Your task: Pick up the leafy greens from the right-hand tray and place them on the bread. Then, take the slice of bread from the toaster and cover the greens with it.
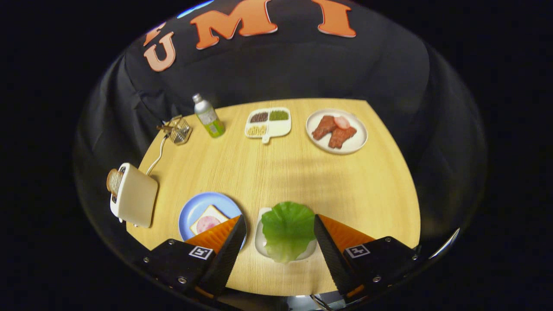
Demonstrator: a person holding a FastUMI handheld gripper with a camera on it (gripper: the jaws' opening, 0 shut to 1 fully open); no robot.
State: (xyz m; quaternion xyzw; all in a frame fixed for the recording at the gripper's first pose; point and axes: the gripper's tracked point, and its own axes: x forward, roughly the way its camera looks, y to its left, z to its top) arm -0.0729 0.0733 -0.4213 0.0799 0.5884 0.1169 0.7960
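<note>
Gripper: one gripper (pixel 280 224), its two fingers spread wide apart above the table, gripping nothing.
Leafy greens: one lettuce leaf (pixel 287 229) lying on a small white tray (pixel 260 242), seen between the two fingers, touched by neither.
Bread on plate: one slice (pixel 209 220) with a round pink slice of meat on top, lying on one blue plate (pixel 198 207), just left of the white tray and partly behind the left finger.
Toaster: one cream toaster (pixel 135 201) at the table's left edge, with one slice of toast (pixel 114 181) sticking out of its slot; a white cord runs from it towards the back.
Other things, far side: one bottle (pixel 208 116) with a green label; one small wire basket (pixel 179 129); one divided dish (pixel 268 123) with three fillings; one white plate (pixel 337 131) with two reddish-brown pieces of meat and one pink slice.
Surface: one light wooden table (pixel 276 172).
Room: black cloth wall behind the table.
</note>
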